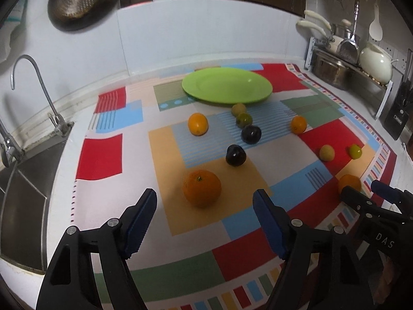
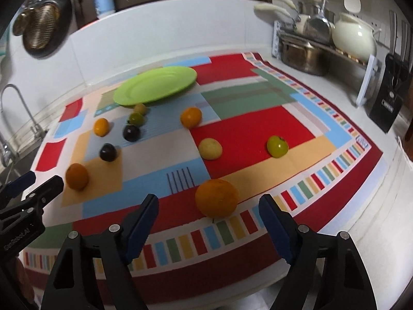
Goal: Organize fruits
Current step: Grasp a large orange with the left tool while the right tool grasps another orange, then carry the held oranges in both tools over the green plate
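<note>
Oranges (image 1: 201, 191) (image 2: 216, 198), one ahead of each wide, empty tool (image 1: 205, 222) (image 2: 209, 226); green plate (image 1: 227, 85) likely destination.

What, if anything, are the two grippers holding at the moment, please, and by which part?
Nothing is held. The left gripper stands open short of one round orange fruit; the right gripper stands open short of another orange.

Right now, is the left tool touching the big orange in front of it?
Apart. The left wrist view shows mat between the left tool and the big orange; its jaws stand open.
</note>
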